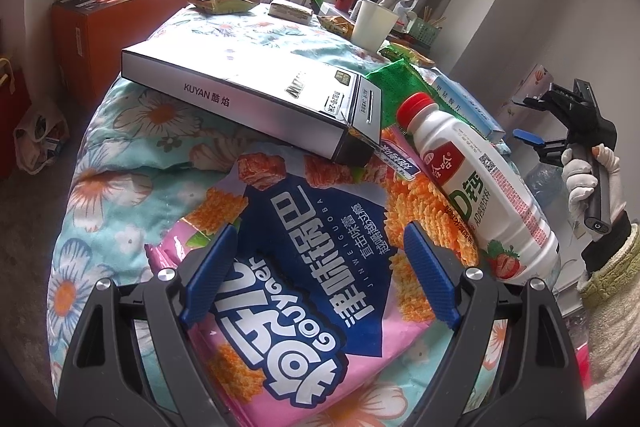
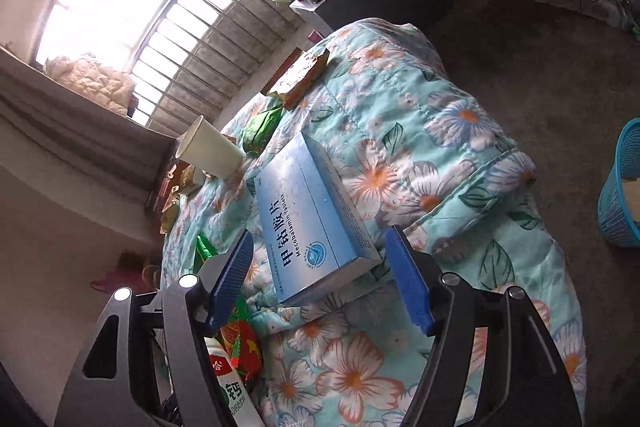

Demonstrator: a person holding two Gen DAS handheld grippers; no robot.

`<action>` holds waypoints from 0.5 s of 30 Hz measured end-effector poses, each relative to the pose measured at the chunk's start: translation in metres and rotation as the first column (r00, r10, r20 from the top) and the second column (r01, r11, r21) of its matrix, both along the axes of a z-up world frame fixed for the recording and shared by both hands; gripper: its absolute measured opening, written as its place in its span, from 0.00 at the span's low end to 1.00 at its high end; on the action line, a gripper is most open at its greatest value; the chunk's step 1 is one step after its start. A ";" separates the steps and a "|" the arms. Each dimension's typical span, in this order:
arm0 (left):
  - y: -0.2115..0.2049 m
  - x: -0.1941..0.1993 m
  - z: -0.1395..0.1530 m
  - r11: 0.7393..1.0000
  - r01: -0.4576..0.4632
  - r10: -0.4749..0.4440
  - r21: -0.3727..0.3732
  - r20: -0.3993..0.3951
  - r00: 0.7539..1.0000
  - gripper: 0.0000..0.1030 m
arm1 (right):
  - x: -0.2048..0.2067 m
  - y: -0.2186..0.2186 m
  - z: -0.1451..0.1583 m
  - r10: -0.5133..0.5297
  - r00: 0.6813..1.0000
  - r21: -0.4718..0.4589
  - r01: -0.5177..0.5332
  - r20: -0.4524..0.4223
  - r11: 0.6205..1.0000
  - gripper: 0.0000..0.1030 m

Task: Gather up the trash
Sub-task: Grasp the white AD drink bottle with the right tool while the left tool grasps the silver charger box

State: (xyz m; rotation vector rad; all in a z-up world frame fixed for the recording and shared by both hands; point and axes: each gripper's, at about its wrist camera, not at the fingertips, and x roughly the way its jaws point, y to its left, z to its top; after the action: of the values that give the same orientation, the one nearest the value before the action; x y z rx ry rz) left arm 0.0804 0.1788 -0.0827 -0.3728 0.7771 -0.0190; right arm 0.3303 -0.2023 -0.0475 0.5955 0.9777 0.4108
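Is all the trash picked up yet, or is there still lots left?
Still lots left. A blue basket stands on the floor, its contents hard to see. Nothing is held: the left hand-held gripper hangs open over the snack bag, and the right hand-held gripper is open around the blue medicine box. The milk bottle, paper cup and wrappers wait.

Left gripper (image 1: 320, 259): jaws wide apart, pitched downward, nothing pinched. Right gripper (image 2: 320, 279): jaws parted, rolled sideways, pads clear of contact. Gloved right hand (image 1: 592, 183) wrapped round its handle, cuffed sleeve behind.
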 end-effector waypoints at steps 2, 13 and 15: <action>0.000 0.001 0.000 1.000 -0.001 0.001 0.001 0.000 1.000 0.78 | -0.016 0.015 0.007 0.073 0.997 0.013 -0.074 0.019 0.997 0.65; -0.004 0.001 -0.001 0.999 0.000 0.001 0.033 -0.010 1.000 0.78 | -0.104 0.171 0.010 0.598 0.799 -0.387 -0.569 -0.056 0.725 0.65; -0.005 0.000 -0.001 0.999 0.000 0.000 0.037 -0.010 1.000 0.78 | -0.109 0.187 0.002 0.622 0.780 -0.440 -0.585 -0.074 0.681 0.65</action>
State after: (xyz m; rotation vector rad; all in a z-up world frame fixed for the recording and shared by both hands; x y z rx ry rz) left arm 0.0808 0.1734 -0.0840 -0.3380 0.7859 -0.0029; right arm 0.2213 -0.0152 -0.0451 -0.1913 1.1346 0.7698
